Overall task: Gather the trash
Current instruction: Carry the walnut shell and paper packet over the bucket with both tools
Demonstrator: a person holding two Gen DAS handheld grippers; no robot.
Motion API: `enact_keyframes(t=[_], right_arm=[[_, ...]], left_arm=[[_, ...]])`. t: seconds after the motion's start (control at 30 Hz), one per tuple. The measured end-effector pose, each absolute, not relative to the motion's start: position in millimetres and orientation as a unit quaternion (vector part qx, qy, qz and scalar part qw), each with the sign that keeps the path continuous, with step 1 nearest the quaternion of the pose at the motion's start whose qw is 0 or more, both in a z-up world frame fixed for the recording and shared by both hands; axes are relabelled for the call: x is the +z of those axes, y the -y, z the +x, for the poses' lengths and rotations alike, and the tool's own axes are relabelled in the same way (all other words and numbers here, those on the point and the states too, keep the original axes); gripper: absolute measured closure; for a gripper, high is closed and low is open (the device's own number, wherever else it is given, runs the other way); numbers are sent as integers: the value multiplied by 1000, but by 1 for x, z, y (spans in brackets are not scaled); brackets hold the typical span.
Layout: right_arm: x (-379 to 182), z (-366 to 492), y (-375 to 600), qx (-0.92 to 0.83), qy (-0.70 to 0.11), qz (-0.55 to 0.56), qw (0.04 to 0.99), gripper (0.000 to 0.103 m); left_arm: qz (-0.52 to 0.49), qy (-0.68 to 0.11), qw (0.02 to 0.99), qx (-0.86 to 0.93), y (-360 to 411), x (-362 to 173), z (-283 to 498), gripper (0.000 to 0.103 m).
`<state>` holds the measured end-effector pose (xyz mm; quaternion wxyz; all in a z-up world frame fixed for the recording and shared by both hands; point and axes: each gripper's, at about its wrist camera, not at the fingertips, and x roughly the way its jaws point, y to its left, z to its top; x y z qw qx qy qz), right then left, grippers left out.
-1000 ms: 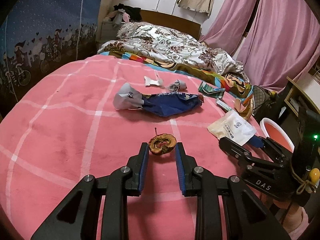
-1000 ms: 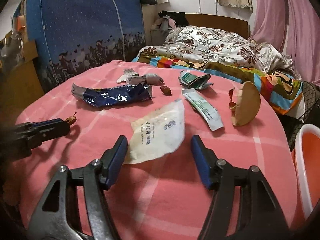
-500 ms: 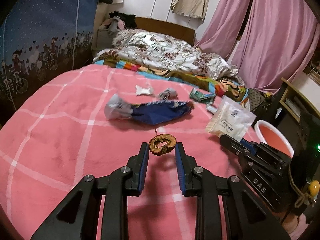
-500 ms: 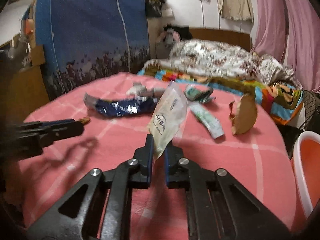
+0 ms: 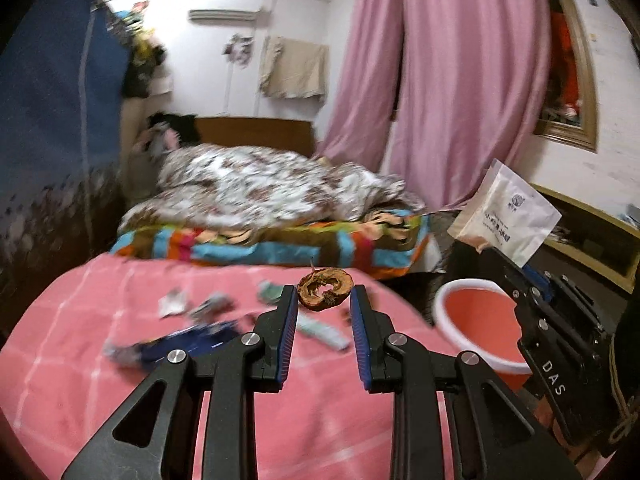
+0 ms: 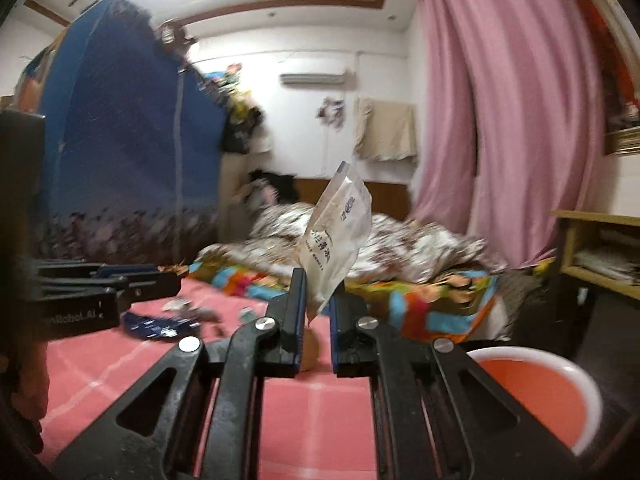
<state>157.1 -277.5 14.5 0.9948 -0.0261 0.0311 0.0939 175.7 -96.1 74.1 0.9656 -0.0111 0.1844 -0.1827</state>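
Note:
My left gripper (image 5: 324, 298) is shut on a brown dried fruit scrap (image 5: 325, 291) and holds it up above the pink table (image 5: 100, 376). My right gripper (image 6: 319, 294) is shut on a white packet (image 6: 338, 236), which stands up from its jaws; the packet also shows in the left wrist view (image 5: 506, 218), above the right gripper body (image 5: 560, 336). An orange bin with a white rim (image 5: 476, 320) stands beside the table at the right; it also shows in the right wrist view (image 6: 548, 392).
A blue wrapper (image 5: 176, 346), a green-white strip (image 5: 324, 330) and small crumpled scraps (image 5: 172, 304) lie on the table. A bed with a patterned quilt (image 5: 260, 196) is behind. Pink curtains (image 5: 440, 80) hang at the right. A wooden shelf (image 6: 600, 248) stands beside the bin.
Both grippers have lifted with their loads and swung right toward the bin. The right gripper closed on the white packet and raised it off the table.

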Motion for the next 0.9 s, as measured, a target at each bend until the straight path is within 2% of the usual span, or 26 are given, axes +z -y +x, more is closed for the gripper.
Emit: enact_keyframes(t=[0.37, 0.9], right_arm=[[20, 142, 350, -34, -28, -27, 999, 103], [-6, 141, 422, -114, -90, 1, 989, 103]], left_arm=[[24, -153, 944, -291, 193, 86, 181, 80], [49, -158, 910, -381, 281, 58, 199, 80]])
